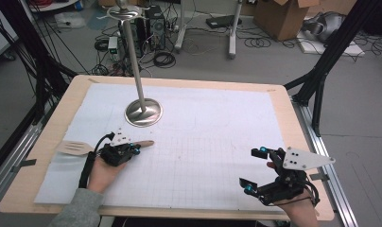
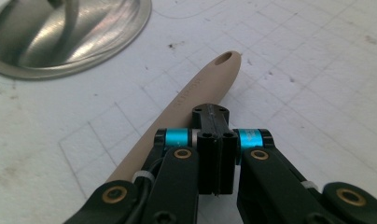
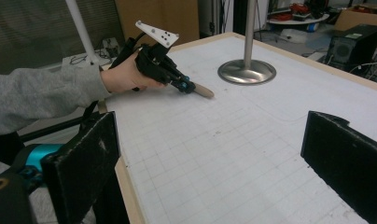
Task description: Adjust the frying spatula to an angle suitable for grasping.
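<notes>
A beige spatula lies flat on the white gridded sheet, its slotted head point(image 1: 74, 147) to the left and its handle tip point(image 1: 146, 143) to the right. My left gripper point(image 1: 136, 150) sits low over the handle with its jaws pressed together. In the left gripper view the handle point(image 2: 200, 84) passes beneath the shut jaw tips point(image 2: 210, 114) and shows beyond them, with nothing between the pads. My right gripper point(image 1: 253, 169) is at the front right of the table, open and holding nothing. The right gripper view shows the left gripper point(image 3: 189, 87) and the handle's end point(image 3: 204, 90) across the sheet.
A metal stand rises from a round base point(image 1: 143, 112) just behind the spatula, its pole point(image 1: 134, 61) leaning up and left; the base point(image 2: 60, 37) is close to the left gripper. The wooden table edge point(image 1: 302, 137) borders the sheet. Cables and boxes are on the floor behind.
</notes>
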